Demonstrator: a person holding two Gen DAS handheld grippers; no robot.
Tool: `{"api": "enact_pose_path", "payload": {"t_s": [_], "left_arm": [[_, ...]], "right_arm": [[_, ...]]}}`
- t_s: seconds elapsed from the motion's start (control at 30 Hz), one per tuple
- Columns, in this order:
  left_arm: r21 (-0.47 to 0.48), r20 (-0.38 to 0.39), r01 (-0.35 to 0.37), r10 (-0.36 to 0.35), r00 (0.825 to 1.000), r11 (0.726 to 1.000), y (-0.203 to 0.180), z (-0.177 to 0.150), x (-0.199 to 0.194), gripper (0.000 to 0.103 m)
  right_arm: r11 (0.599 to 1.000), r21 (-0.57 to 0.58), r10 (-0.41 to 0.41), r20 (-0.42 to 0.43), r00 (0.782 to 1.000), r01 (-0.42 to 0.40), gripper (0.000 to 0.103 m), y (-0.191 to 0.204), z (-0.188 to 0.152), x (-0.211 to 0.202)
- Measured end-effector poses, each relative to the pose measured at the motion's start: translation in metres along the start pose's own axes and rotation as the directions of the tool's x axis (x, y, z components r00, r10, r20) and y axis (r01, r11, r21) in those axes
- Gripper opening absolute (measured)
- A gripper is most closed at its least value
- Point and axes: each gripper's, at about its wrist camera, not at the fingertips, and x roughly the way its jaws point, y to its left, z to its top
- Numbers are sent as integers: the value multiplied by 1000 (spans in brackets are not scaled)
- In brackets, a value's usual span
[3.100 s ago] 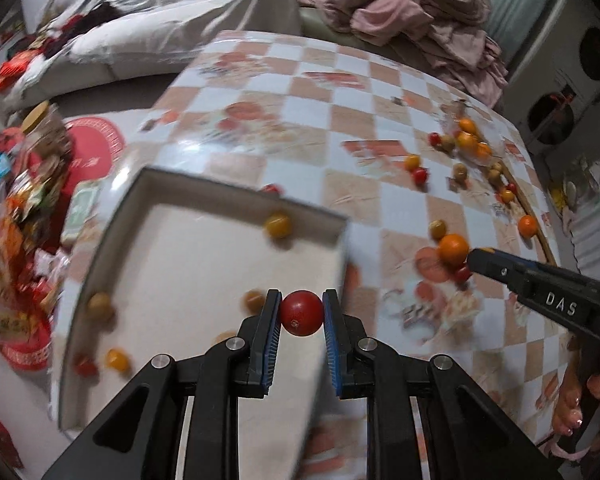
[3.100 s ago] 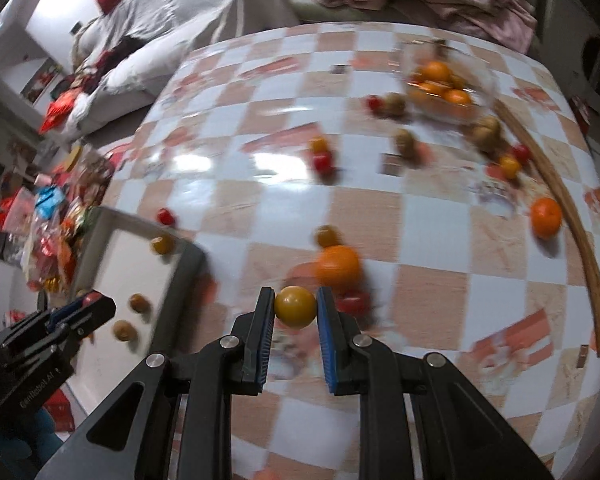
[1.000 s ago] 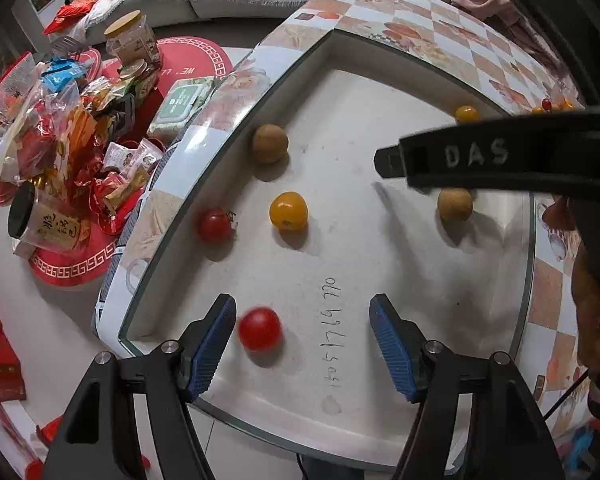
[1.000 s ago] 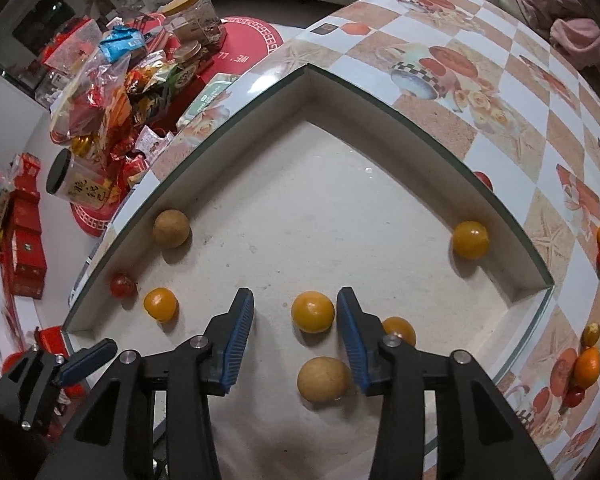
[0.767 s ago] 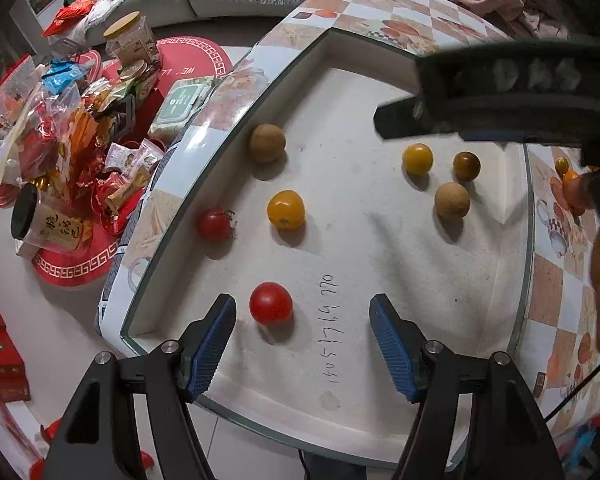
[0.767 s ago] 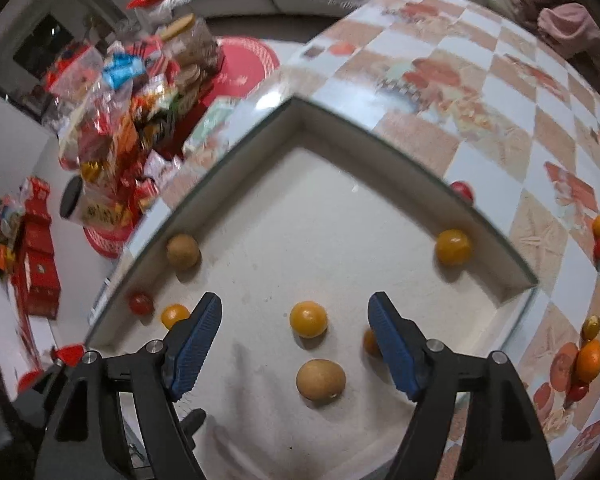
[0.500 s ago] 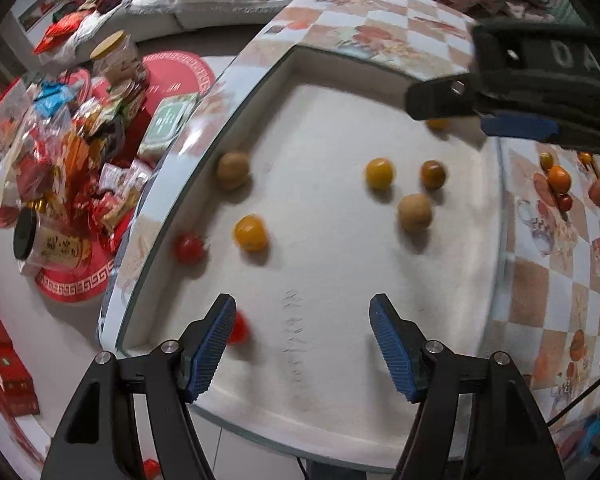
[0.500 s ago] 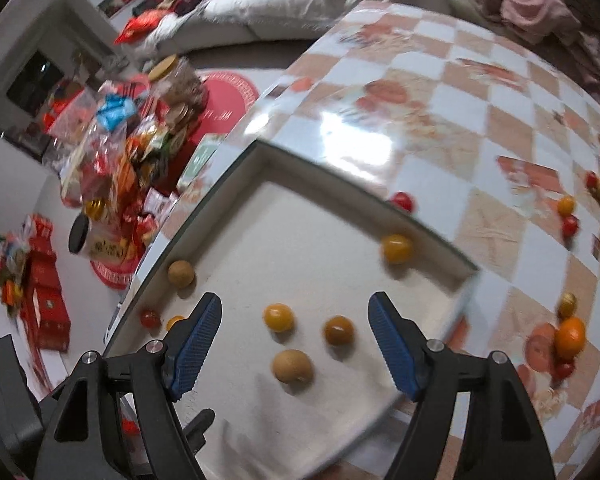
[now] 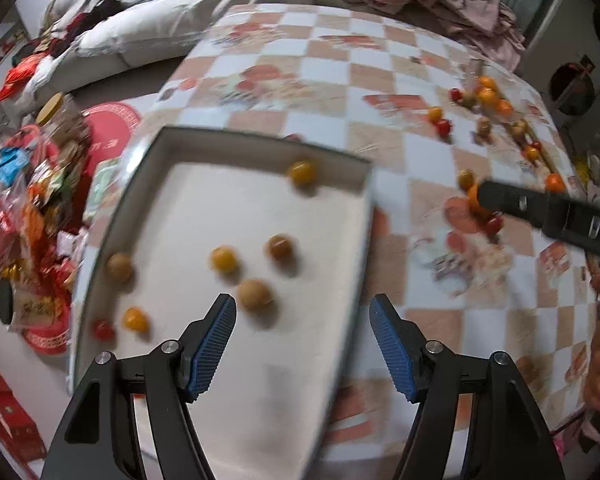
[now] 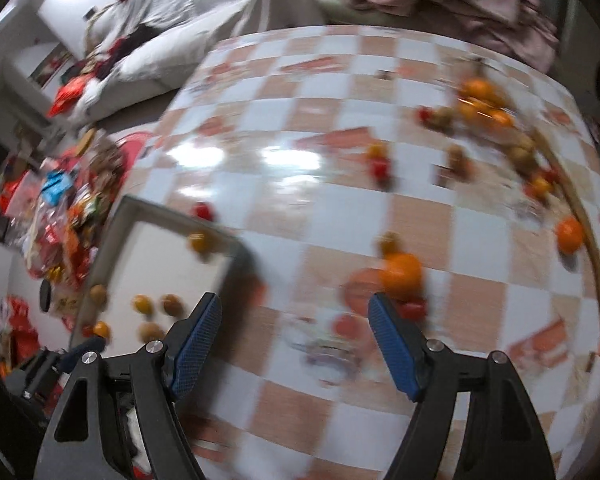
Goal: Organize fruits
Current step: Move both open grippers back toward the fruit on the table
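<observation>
A shallow white tray sits at the left end of the checkered table and holds several small fruits: yellow tomatoes, tan longans and a red tomato. My left gripper hangs open and empty above the tray's right side. My right gripper is open and empty over the cloth, between the tray and an orange with a red tomato beside it. More loose fruit lies at the table's far right. Both views are blurred.
One right gripper finger crosses the left wrist view, with a person's hand below it. A wooden stick lies along the table's right edge. Snack packets crowd the floor on the left. A sofa with bedding and clothes is behind.
The right gripper opened and left its yellow tomato in the tray. Both grippers rose and swung right, away from the tray's inside, so the table's loose fruit is in view.
</observation>
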Motion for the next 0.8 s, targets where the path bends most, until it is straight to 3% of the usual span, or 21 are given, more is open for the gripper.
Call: {"api": "enact_pose_path", "payload": {"t_s": [0.33,0.8], "left_arm": [[34,1,54,-54,999,998,-62,55,18,71],[16,11,42,-42,999,999,-127,130,73,71]], "right_arm": [[991,94,-101,22,995,98,79,-88,14,-3],[986,87,-147,67,987,141,79,-160,60,3]]}}
